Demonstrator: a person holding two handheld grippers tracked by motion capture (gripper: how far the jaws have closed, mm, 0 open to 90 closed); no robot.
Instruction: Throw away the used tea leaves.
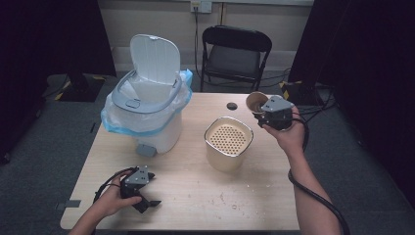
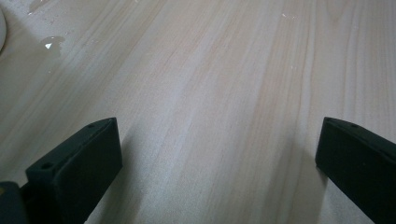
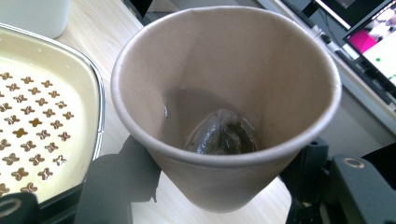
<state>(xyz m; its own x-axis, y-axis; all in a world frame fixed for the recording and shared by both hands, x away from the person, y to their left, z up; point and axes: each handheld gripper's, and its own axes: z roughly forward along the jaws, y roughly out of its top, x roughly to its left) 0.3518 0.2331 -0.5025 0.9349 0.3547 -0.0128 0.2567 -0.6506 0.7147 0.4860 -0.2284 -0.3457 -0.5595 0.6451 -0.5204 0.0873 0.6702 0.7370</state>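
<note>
A: What does the room look like?

B: Grey carpet floor [image 1: 58, 132], dark curtains [image 1: 44, 39] on both sides, a pale wall behind with a black folding chair [image 1: 236, 51] set against it and cables running down to the floor.

A: And the surface?

B: A light wood-grain table [image 1: 195, 196], scuffed with small white specks near the front edge. In the left gripper view a small wet patch [image 2: 52, 43] glistens on the grain at the upper left.

A: What sits on it, biggest first?

B: A white pedal bin [image 1: 147, 105] at the back left, lid up, lined with a blue-edged bag. Right of centre stands a cream container [image 1: 228, 143] topped with a perforated strainer insert. A small dark round thing [image 1: 232, 105] lies near the far edge; I cannot tell what it is.

A: The claws?

B: The left claw [image 1: 145, 196] rests low over the front left of the table, its jaws spread wide with bare wood between them. The right claw [image 1: 258, 110] is raised beyond the container and clamps a brown paper cup [image 3: 224, 107], tilted towards the camera.

A: Anything in the cup?

B: A wet, dark tea bag [image 3: 223, 133] lies at the bottom.
</note>
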